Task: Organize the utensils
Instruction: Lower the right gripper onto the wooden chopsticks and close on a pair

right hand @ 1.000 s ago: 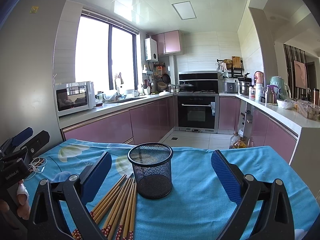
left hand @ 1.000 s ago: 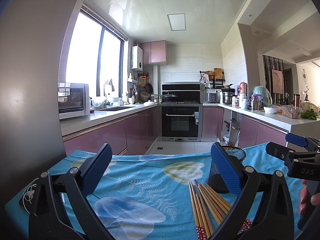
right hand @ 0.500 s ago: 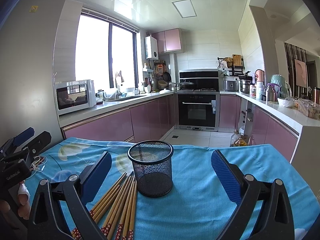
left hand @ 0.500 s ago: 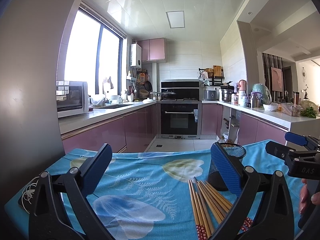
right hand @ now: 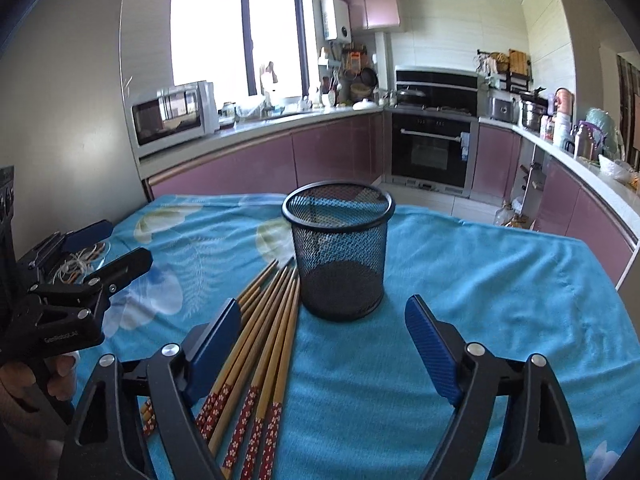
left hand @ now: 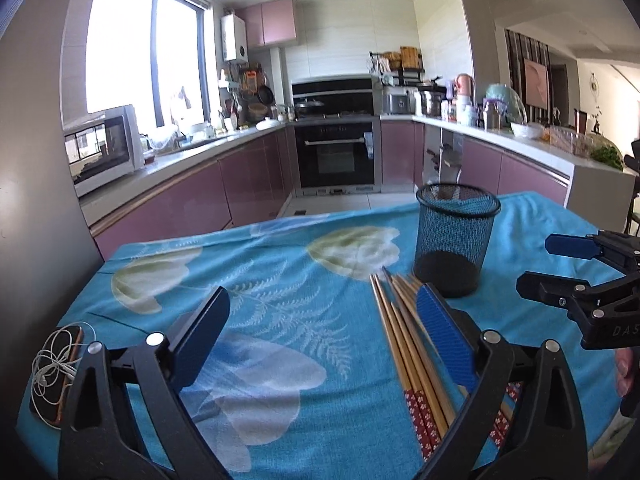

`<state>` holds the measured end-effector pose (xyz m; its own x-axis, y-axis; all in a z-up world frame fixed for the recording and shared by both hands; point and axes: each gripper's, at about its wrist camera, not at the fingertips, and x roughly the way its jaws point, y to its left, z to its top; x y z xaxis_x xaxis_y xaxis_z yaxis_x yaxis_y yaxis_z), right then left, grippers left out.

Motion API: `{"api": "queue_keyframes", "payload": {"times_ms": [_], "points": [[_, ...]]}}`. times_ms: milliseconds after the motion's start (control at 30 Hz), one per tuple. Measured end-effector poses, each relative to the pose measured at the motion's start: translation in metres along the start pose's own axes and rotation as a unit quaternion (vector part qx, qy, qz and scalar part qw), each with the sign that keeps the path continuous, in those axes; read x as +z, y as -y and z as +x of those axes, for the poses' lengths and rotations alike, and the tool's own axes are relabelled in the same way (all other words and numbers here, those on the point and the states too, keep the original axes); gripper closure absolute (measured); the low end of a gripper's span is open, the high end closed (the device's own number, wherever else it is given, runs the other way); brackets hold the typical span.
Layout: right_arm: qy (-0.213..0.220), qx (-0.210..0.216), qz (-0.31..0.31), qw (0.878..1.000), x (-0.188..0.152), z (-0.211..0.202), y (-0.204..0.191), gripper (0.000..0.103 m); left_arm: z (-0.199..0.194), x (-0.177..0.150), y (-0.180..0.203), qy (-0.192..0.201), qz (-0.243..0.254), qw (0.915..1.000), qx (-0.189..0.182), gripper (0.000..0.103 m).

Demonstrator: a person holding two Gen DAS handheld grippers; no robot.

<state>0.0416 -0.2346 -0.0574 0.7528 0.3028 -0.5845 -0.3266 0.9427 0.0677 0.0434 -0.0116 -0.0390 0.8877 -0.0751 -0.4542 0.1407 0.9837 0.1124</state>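
Note:
Several bamboo chopsticks (left hand: 404, 344) with red patterned ends lie in a loose bundle on the blue flowered cloth (left hand: 280, 292). Just beyond their tips stands an empty black mesh cup (left hand: 456, 240), upright. My left gripper (left hand: 320, 340) hangs above the cloth with its jaws wide and closing. Its right finger is over the bundle and its pads touch nothing. My right gripper (right hand: 324, 344) points at the mesh cup (right hand: 340, 248), jaws closing, nothing pressed between them. Its left finger covers part of the chopsticks (right hand: 264, 320). Each gripper shows in the other's view: the right gripper (left hand: 540, 266) and the left gripper (right hand: 128, 244).
A phone with a tangled white earphone cable (left hand: 60, 364) lies at the cloth's left edge. The table's far edge (left hand: 320, 216) drops off to the kitchen floor. Pink cabinets, a microwave (right hand: 172, 116) and an oven stand well behind. A hand (right hand: 56, 372) holds the left gripper's handle.
Both grippers have tipped downward and sunk toward the table, so more cloth, the chopsticks and the cup fill the views. Both pairs of jaws stand a little narrower than before.

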Motion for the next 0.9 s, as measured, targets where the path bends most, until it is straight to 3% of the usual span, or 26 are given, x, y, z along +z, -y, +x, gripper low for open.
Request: {"api": "queue_keyframes", "payload": {"times_ms": [133, 333, 533, 600, 900], "points": [[-0.058, 0.011, -0.022, 0.998, -0.008, 0.018, -0.009, 0.041, 0.026, -0.009, 0.003, -0.05, 0.015, 0.9983, -0.027, 0.016], [-0.107, 0.016, -0.016, 0.994, -0.014, 0.037, -0.01, 0.062, 0.058, -0.02, 0.011, -0.12, 0.034, 0.9907, -0.053, 0.025], [-0.123, 0.017, -0.015, 0.992, -0.013, 0.043, -0.006, 0.065, 0.073, -0.026, 0.013, -0.162, 0.034, 0.9833, -0.075, 0.027], [-0.126, 0.016, -0.019, 0.992, -0.012, 0.046, -0.007, 0.065, 0.08, -0.028, 0.014, -0.173, 0.037, 0.9815, -0.072, 0.033], [-0.145, 0.009, -0.042, 0.989, -0.011, 0.058, -0.016, 0.067, 0.091, -0.027, 0.017, -0.189, 0.04, 0.9769, -0.091, 0.034]]}}
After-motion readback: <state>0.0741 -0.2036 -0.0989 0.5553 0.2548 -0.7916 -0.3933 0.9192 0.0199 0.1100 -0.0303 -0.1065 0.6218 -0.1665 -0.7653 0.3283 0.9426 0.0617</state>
